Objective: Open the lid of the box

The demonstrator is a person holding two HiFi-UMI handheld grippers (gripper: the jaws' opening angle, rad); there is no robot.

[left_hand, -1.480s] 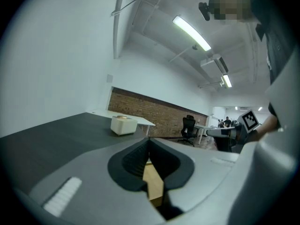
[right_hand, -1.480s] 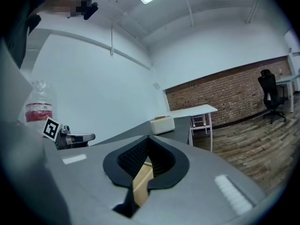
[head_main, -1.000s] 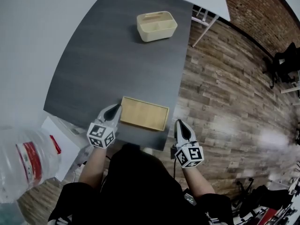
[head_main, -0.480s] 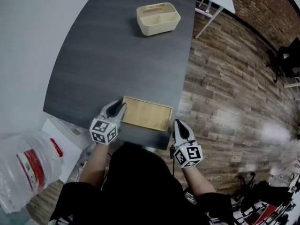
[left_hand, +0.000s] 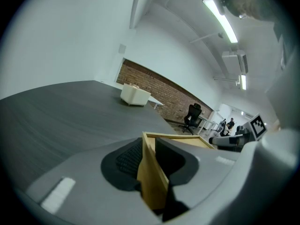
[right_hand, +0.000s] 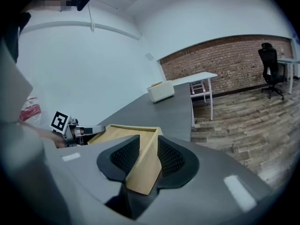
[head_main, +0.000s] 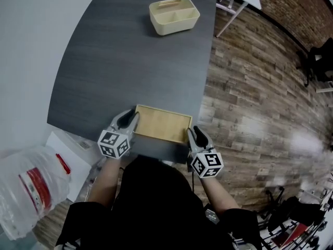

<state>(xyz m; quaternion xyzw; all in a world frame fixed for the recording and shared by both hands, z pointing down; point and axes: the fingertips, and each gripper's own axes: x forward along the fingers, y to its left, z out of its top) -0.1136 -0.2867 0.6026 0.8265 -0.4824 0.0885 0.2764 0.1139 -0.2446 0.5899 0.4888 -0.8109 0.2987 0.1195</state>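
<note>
The wooden box (head_main: pixel 161 123) lies flat at the near edge of the dark surface (head_main: pixel 130 61), right in front of you. Your left tongs (head_main: pixel 130 117) straddle its left end, jaws apart after easing in slightly, with the thin wooden rim between the pads. Your right tongs (head_main: pixel 193 133) have just sprung wide and stand apart around the right-hand corner, not clamped. A cream container (head_main: pixel 174 15) sits well apart at the far end of the surface.
</note>
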